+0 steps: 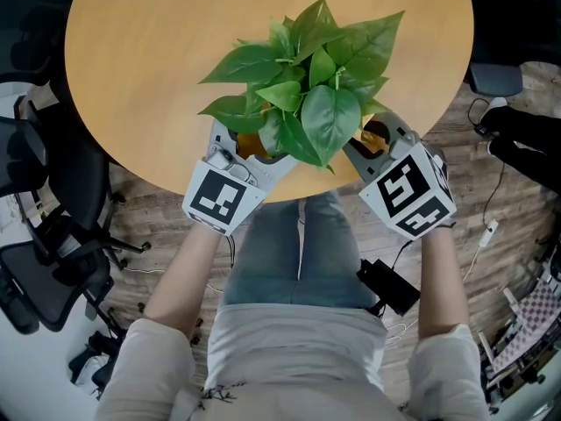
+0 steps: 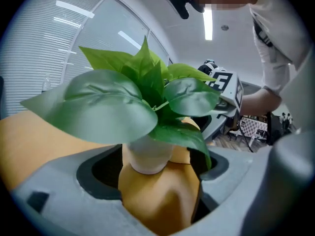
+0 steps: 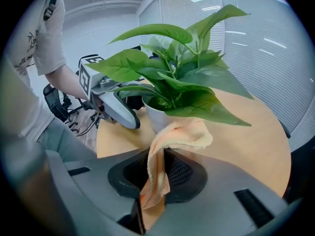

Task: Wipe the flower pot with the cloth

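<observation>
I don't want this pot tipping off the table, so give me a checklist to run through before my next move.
1. Orange cloth clamped in right gripper: ok, jaws shut on it.
2. Cloth's free end at white flower pot: ok, draped against its side.
3. Left gripper steadying the pot: cannot tell; jaws apart, pot at their far end, contact unclear.
4. Pot upright: ok.
5. Pot well in from the round wooden table edge: not ok, it stands near your edge.
6. Leaves out of the way: not ok, they overhang both grippers.
</observation>
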Action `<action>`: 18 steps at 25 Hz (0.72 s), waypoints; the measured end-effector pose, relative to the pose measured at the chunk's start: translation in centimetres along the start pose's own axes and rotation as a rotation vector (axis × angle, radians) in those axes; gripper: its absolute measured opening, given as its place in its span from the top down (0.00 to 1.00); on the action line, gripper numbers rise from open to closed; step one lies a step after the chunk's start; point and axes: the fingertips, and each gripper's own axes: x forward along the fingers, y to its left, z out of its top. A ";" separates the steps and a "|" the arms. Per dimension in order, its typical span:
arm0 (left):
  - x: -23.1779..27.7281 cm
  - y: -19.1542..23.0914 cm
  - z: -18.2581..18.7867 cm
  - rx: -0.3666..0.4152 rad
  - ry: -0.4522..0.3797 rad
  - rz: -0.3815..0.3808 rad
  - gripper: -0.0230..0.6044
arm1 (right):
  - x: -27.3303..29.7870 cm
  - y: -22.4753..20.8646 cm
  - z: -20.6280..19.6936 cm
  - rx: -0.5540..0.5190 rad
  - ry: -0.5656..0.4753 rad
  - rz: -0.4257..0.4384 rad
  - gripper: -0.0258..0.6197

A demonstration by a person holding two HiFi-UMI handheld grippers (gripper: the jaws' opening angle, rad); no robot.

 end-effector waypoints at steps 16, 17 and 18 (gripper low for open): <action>0.5 2.8 1.7 0.121 -0.030 -0.362 0.23 | 0.1 -0.2 -0.2 0.015 -0.010 0.012 0.87; 0.7 2.7 1.7 0.131 -0.022 -0.389 0.22 | 0.1 -0.2 -0.2 0.016 -0.011 0.013 0.87; 0.9 2.5 1.9 0.138 -0.017 -0.415 0.21 | 0.1 -0.1 -0.2 0.016 -0.011 0.013 0.87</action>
